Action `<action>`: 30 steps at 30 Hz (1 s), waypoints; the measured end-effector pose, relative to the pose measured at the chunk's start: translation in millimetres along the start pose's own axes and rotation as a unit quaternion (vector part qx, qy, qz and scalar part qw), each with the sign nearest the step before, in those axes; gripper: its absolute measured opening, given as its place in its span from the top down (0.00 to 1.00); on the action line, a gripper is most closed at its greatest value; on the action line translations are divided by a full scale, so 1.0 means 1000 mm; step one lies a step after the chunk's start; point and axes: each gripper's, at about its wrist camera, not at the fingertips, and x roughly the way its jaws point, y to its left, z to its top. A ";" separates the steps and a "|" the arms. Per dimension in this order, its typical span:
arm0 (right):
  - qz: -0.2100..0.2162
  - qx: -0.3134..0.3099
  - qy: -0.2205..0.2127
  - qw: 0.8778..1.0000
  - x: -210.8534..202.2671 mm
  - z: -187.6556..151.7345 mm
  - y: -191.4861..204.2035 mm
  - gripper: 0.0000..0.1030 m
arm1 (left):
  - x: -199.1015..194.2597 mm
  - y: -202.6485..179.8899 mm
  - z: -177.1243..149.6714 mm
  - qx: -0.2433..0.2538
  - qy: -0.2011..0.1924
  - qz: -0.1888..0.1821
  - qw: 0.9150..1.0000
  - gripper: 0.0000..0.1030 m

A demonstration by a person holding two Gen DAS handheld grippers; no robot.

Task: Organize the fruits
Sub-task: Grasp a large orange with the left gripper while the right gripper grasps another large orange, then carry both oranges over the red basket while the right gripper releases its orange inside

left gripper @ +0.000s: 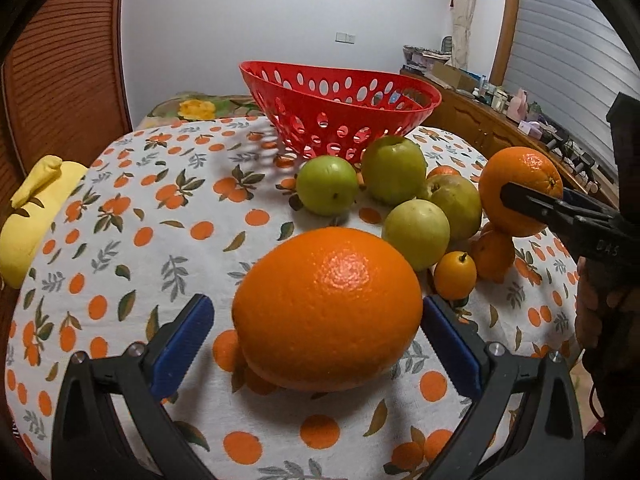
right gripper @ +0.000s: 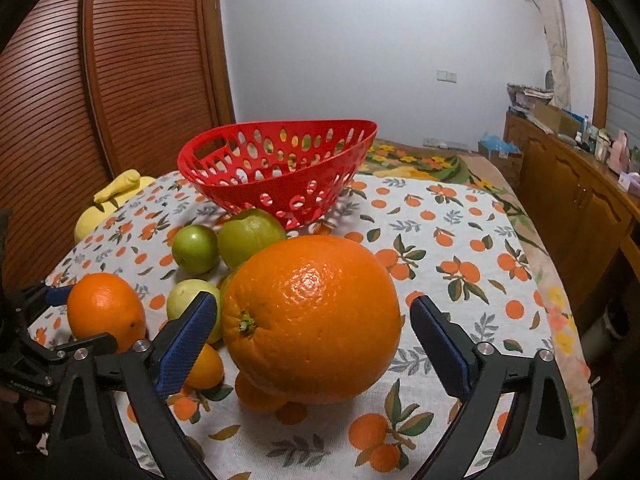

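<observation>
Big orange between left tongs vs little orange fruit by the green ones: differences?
Big orange dwarfs little orange fruit. The big orange sits between the open left tongs; the little one lies outside them. The little one shows a dark stem; the big one none. Both orange, on the tablecloth.

Orange-print tablecloth, yellow cloth at its edge, wooden sideboard beyond

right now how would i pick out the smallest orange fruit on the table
Start at the red perforated basket, then come forward past the green fruits. Beside the nearest one lies a small oval orange fruit with a dark stem, far smaller than both big oranges.
</observation>
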 end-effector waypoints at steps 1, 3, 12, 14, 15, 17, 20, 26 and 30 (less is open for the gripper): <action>0.000 -0.002 0.002 1.000 0.002 -0.001 0.000 0.05 | 0.001 0.000 0.000 0.000 0.001 -0.002 1.000 0.01; -0.003 -0.006 0.005 1.000 0.004 -0.001 0.001 0.06 | 0.004 0.002 0.000 -0.002 0.005 -0.007 1.000 0.02; -0.010 -0.016 0.007 1.000 0.007 0.000 0.002 0.20 | 0.010 0.000 0.002 0.005 0.007 -0.019 1.000 0.12; -0.008 -0.016 0.006 1.000 0.007 0.000 0.001 0.20 | 0.014 0.000 0.002 0.006 0.015 -0.019 1.000 0.12; -0.007 -0.015 0.006 1.000 0.008 0.001 0.001 0.20 | 0.015 0.000 0.002 0.006 0.016 -0.019 1.000 0.12; -0.003 -0.017 0.005 1.000 0.007 0.001 0.000 0.21 | 0.017 0.001 0.001 0.004 0.016 -0.020 1.000 0.12; -0.001 -0.015 -0.001 1.000 0.006 0.002 -0.002 0.21 | 0.016 0.001 0.001 0.005 0.012 -0.022 1.000 0.13; 0.011 -0.012 -0.015 1.000 0.001 0.010 -0.005 0.21 | 0.015 0.004 0.001 0.002 0.007 -0.025 1.000 0.14; 0.018 -0.016 -0.031 0.999 -0.005 0.016 -0.004 0.21 | 0.012 0.009 0.005 -0.010 -0.002 -0.026 1.000 0.14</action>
